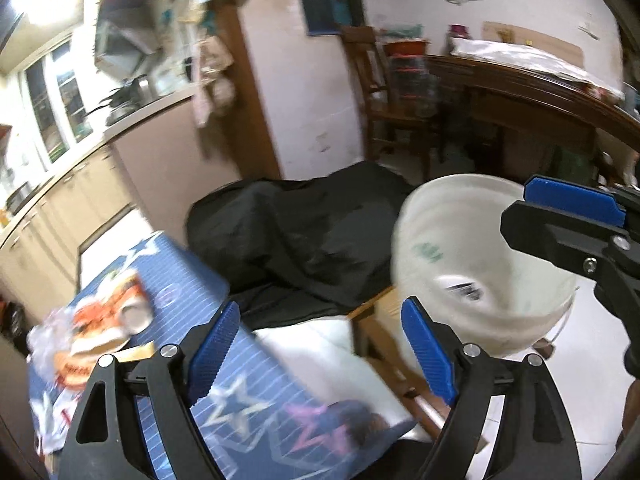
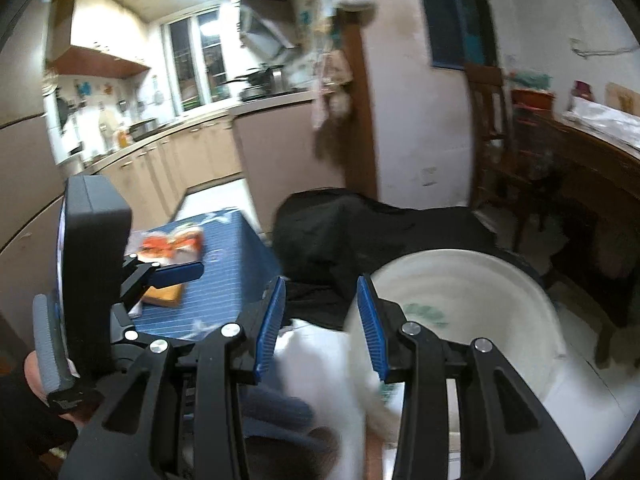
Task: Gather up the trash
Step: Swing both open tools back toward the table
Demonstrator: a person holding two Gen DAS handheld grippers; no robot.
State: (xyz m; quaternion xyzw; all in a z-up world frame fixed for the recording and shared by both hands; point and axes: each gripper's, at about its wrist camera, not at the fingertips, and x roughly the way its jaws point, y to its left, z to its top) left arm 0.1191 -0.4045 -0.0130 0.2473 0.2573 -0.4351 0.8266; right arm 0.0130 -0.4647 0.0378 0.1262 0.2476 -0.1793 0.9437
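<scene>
Standing by the bucket, I take it as the marker for everything else. It is a big white tub, mouth open and tipped toward us, surely there to take the trash. Left of it a black cover slumps over something low. Further left is the bench in its blue starred cloth, its near corner jutting toward the bucket with bare floor between, room enough to swing across. The trash, orange wrappers and crumpled plastic, lies on the bench's far-left part, well apart from the bucket. The left tongs gape wide, holding nothing. The right tongs hang at the bucket's near rim, parted and empty too.
</scene>
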